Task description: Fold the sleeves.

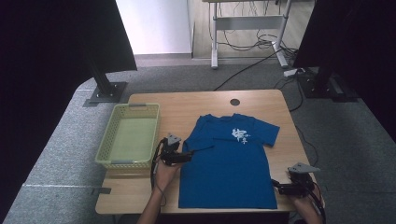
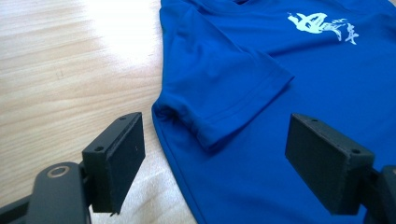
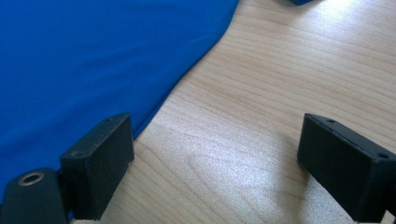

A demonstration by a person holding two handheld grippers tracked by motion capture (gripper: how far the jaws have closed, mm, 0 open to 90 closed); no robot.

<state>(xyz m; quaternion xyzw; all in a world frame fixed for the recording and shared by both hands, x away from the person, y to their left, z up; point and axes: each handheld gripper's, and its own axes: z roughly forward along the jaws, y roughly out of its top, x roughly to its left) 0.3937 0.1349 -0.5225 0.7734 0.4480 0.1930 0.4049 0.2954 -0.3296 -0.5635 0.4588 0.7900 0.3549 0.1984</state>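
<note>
Nearest: right gripper [image 1: 279,187] at near right table [image 1: 140,191] edge, jaws spread, empty, just beside blue T-shirt [image 1: 229,172] hem corner. T-shirt flat mid-table, white print up. Left gripper [image 1: 187,156] at shirt's left side, jaws spread, nothing pinched, folded-in left sleeve [image 2: 224,93] ahead. Farther left: pale green basket [image 1: 106,150].

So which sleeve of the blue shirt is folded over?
The sleeve next to the left claw, basket side. It's folded onto the t-shirt; the other sleeve lies flat.

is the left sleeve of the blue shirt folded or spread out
Folded: the left sleeve lies doubled inward over the blue shirt, while the right sleeve lies spread out.
</note>
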